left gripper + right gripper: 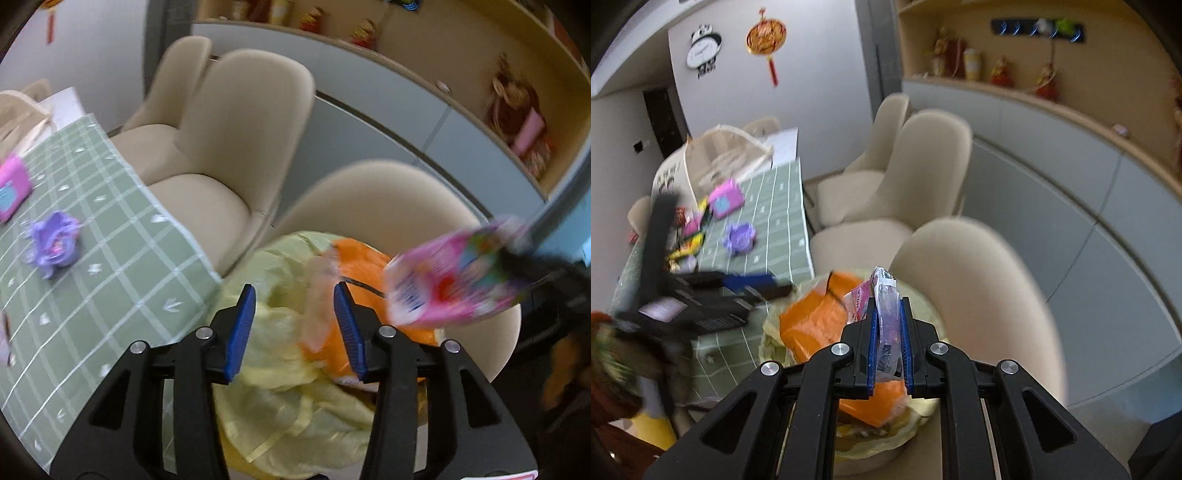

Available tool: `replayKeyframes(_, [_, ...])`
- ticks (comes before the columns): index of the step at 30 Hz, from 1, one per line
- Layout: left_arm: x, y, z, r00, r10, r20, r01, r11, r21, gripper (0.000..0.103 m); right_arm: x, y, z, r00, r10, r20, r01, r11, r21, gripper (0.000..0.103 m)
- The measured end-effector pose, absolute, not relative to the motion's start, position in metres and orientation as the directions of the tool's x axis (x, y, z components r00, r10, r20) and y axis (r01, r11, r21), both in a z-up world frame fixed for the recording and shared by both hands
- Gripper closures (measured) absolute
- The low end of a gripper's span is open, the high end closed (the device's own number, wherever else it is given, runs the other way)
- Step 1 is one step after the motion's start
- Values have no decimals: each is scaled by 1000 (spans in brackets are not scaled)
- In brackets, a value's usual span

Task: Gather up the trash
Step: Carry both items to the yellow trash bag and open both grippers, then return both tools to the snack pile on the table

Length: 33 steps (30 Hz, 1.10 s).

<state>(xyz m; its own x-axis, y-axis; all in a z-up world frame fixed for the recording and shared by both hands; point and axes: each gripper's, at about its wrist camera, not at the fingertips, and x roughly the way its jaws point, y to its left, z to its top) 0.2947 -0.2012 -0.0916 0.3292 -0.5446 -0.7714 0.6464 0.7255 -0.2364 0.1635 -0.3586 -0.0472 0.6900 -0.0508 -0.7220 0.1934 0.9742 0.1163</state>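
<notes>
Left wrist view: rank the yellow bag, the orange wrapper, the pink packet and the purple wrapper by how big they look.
1. yellow bag
2. pink packet and orange wrapper look alike; the packet is blurred and may be nearer.
3. purple wrapper, though farther away.

Only "HOLA" reads, on the pink wrapper (860, 302).

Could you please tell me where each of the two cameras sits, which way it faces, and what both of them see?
Left wrist: on the left gripper, looking down between its open fingers at the yellow trash bag; the right gripper's pink wrapper crosses at right.
Right wrist: on the right gripper, shut on the pink wrapper above the bag; the left gripper shows at left.
Shared: bag, orange packet, green checked table, beige chairs.
</notes>
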Motion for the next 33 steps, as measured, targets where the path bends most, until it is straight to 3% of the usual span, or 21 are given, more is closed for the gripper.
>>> replayKeyframes(9, [278,-123,-64,406,-509,-759,560,795,-233,60,219,-338,-142,536,-5,-844,156,983,93,91])
replayKeyframes(13, [279,-87,-62,429,-486,-762,503,829,-246,60,226,-330,-157,512,-13,-859,159,984,80,91])
replayKeyframes(21, [287,-50,-67,438,-482,-758,454,847,-276,55,212,-340,-131,562,-68,-824,253,963,93,87])
replayKeyframes(22, [288,-46,-67,437,-485,-758,452,847,-281,55,208,-342,-127,565,-74,-822,264,960,94,84])
replayKeyframes(24, [291,-40,-69,436,-488,-756,449,846,-287,55,197,-345,-116,585,-91,-806,282,954,98,66])
replayKeyframes(26, [294,-35,-71,436,-489,-755,447,846,-291,55,189,-344,-106,607,-86,-790,283,953,113,58])
replayKeyframes(33, [306,-10,-75,451,-493,-744,418,853,-313,55,171,-324,-62,682,-90,-725,257,959,123,57])
